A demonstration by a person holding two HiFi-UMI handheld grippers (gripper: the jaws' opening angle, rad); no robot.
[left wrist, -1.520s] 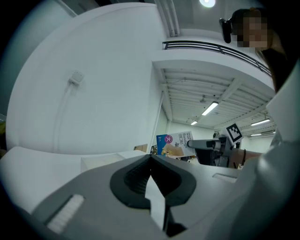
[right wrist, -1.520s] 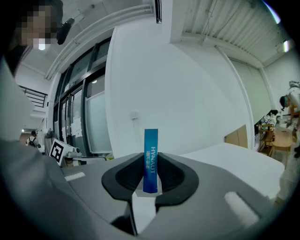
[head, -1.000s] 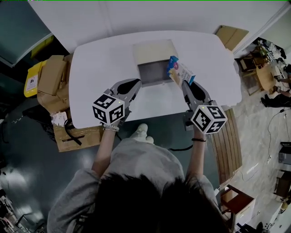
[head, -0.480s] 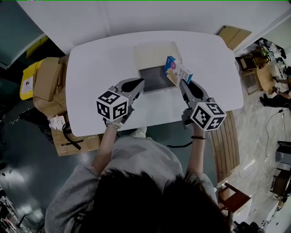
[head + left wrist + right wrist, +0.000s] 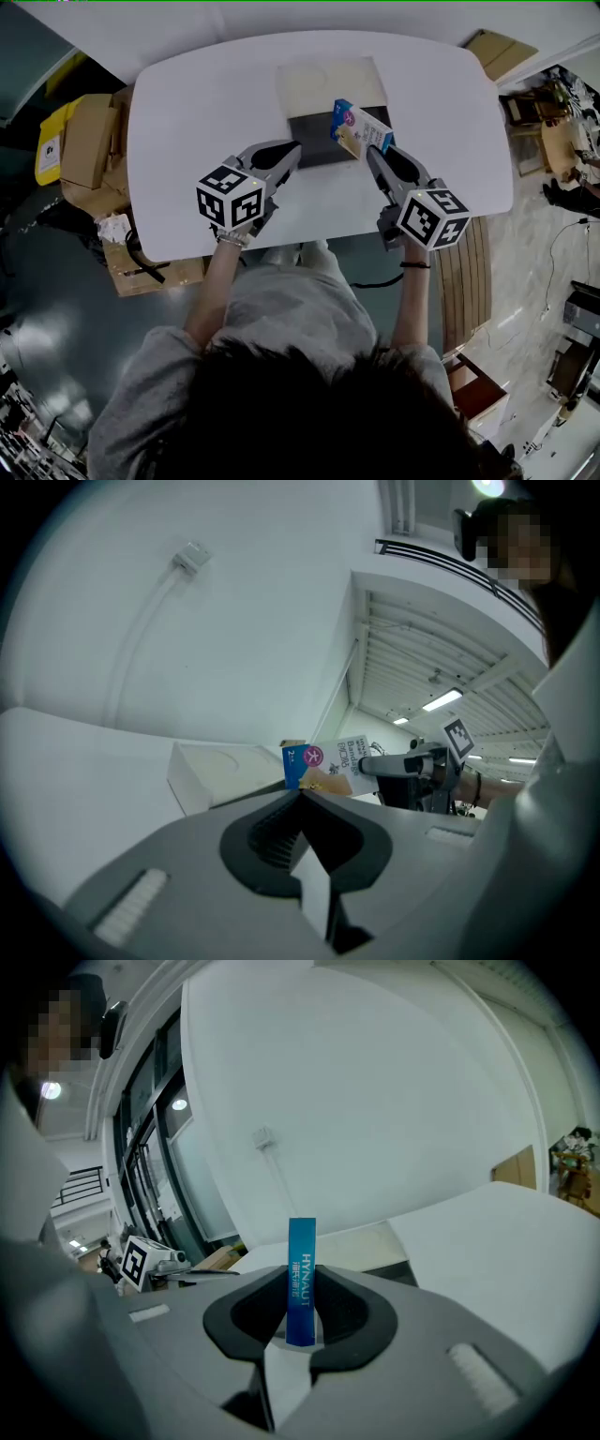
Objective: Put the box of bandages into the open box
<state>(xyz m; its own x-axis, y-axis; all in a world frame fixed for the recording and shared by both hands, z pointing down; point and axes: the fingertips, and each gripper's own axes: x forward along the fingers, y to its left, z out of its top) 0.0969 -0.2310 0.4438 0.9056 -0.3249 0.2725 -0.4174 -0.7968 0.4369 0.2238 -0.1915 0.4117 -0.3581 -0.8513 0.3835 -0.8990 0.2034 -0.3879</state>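
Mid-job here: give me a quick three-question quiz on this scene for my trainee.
1. True or false: the left tongs hold the bandage box.
2. The bandage box is: A flat on the table; B in the right tongs, over the open box; C on the floor.
3. Fill in: in the right gripper view, its edge looks ___.
Key: 1 false; 2 B; 3 blue.

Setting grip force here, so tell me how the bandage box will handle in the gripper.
The bandage box looks like thin printed card, so it is probably light and crushable. The right gripper holds it near one end, so it may pivot. Being flat-sided, it should slide rather than roll into the open box.
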